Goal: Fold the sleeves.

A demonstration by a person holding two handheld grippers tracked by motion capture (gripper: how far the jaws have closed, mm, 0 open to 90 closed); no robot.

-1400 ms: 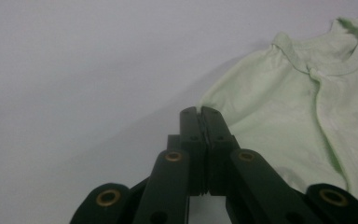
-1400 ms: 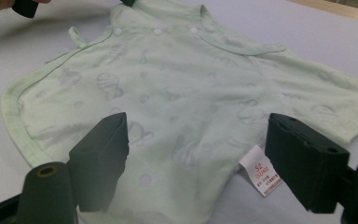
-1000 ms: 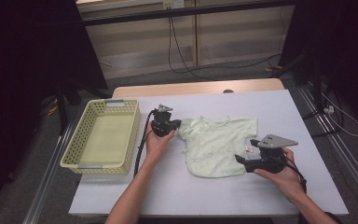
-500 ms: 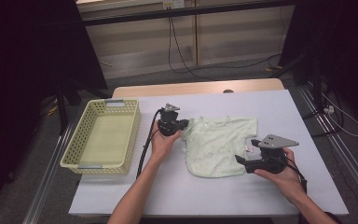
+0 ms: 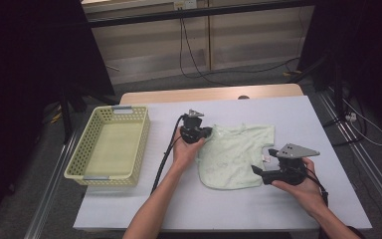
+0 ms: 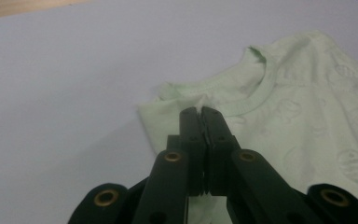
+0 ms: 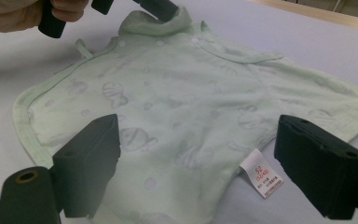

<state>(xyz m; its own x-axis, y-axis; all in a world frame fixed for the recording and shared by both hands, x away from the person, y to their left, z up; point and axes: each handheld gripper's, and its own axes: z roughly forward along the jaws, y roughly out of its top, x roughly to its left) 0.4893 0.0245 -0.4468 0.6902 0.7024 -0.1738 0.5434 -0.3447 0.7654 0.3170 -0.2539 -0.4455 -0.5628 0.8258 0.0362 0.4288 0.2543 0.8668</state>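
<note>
We're mid-fold on the pale green baby shirt (image 5: 238, 154), which lies flat on the white table (image 5: 323, 124) w/ the yellow basket (image 5: 107, 149) off to the left, well apart. Best approach, we think: keep the pinched sleeve low and carry it level over the body, so the rest doesn't drag or bunch; line it up w/ the neckline before letting go. The right side should stay put as an anchor near the hem. Left gripper (image 6: 200, 114): jaws fully together, nipping the fabric edge by the collar. Right gripper (image 7: 198, 158): jaws wide, straddling the shirt's lower edge near the white label (image 7: 261, 179), holding nothing; can't tell if the pads touch the cloth
</note>
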